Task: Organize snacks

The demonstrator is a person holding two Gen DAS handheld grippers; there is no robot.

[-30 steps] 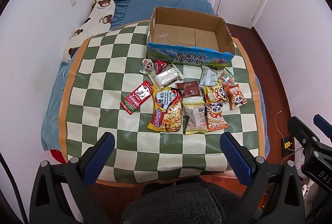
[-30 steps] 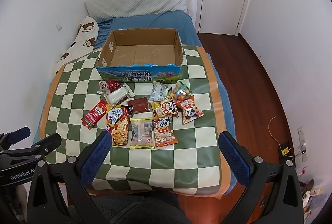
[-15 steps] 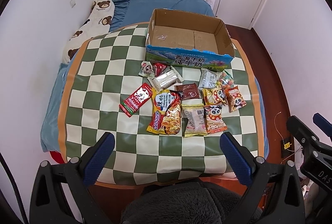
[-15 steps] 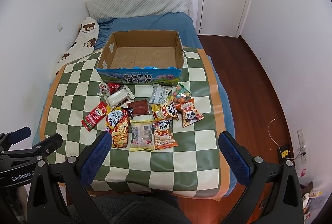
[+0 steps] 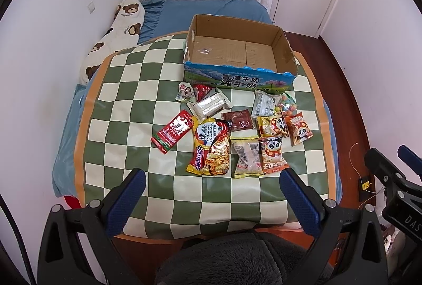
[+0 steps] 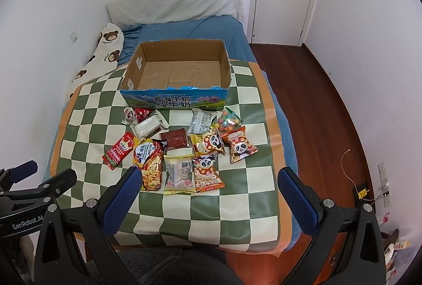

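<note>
Both hand-held grippers hang above the near edge of the worktop (image 5: pixel 124 90), released and empty: the left hand-held gripper (image 5: pixel 211 190) and the right hand-held gripper (image 6: pixel 208 187) each have their blue pads spread wide, touching nothing. The snacks (image 5: pixel 237 132) lie clustered mid-cloth, packets overlapping, just in front of the open box (image 5: pixel 237 79), which holds nothing. A bed (image 6: pixel 190 29) lies behind it.

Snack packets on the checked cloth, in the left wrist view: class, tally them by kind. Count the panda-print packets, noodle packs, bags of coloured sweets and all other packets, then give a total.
Panda-print packets: 3
Yellow-and-red noodle pack: 1
Clear bag of coloured round sweets: 1
Other small packets: 7
Total: 12
</note>
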